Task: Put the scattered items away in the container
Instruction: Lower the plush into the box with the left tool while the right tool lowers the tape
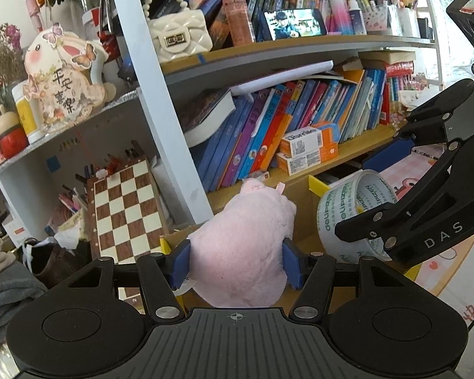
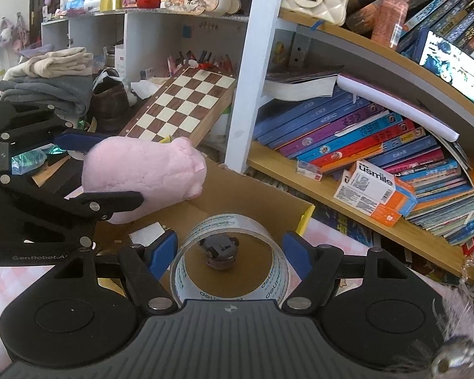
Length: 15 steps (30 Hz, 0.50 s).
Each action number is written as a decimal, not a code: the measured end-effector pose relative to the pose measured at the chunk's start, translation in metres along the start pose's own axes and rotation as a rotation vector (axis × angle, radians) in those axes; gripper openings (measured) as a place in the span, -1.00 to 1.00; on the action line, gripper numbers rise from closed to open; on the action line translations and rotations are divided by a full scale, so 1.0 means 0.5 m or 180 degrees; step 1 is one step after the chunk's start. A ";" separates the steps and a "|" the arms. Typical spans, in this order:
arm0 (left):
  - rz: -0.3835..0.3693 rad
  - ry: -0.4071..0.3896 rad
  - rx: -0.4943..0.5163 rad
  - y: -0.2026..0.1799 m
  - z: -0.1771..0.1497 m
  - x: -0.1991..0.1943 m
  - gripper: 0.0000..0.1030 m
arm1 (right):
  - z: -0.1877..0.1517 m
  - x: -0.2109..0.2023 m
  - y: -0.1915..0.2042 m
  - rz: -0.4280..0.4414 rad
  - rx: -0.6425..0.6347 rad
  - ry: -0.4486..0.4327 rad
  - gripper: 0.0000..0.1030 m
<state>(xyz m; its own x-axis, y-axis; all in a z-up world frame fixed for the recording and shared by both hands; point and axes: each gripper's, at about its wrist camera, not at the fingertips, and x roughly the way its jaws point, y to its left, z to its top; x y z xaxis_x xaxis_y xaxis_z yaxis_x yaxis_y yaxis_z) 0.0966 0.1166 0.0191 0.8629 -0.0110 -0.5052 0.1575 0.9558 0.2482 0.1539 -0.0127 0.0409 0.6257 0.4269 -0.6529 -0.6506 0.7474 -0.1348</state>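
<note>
Between the left gripper's (image 1: 237, 263) blue pads sits a pink plush (image 1: 246, 246), pinched at its sides and hanging over the near edge of the cardboard box (image 1: 303, 208). The right gripper (image 2: 229, 257) clasps a tape roll (image 2: 230, 252) across its outer wall, also above the box, just right of the plush. To do this well, I judge each hand should carry its load past the rim, lower it close to the floor of the box, then part the jaws, the two kept clear of each other. The plush's long axis runs forward from its gripper, snout end away. The roll's bore faces the right camera; through it shows a small dark object in the box.
</note>
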 end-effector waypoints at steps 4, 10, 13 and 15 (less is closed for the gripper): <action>0.0001 0.0038 -0.0013 0.003 -0.003 0.011 0.15 | 0.001 0.017 -0.001 0.0033 -0.0015 0.0041 0.40; 0.0001 0.0088 -0.0036 0.009 -0.007 0.029 0.15 | 0.001 0.043 -0.001 0.0070 -0.0039 0.0114 0.40; -0.0003 0.0120 -0.0044 0.011 -0.010 0.040 0.15 | 0.000 0.056 0.000 0.0097 -0.0061 0.0154 0.40; -0.0005 0.0152 -0.0040 0.011 -0.012 0.051 0.15 | -0.001 0.067 0.006 0.0126 -0.0098 0.0189 0.40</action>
<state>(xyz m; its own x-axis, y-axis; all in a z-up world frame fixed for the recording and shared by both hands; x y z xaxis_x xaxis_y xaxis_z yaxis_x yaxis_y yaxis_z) 0.1166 0.1232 0.0025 0.8387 0.0013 -0.5446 0.1525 0.9594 0.2372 0.1729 0.0035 0.0184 0.5731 0.4242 -0.7011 -0.6879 0.7140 -0.1303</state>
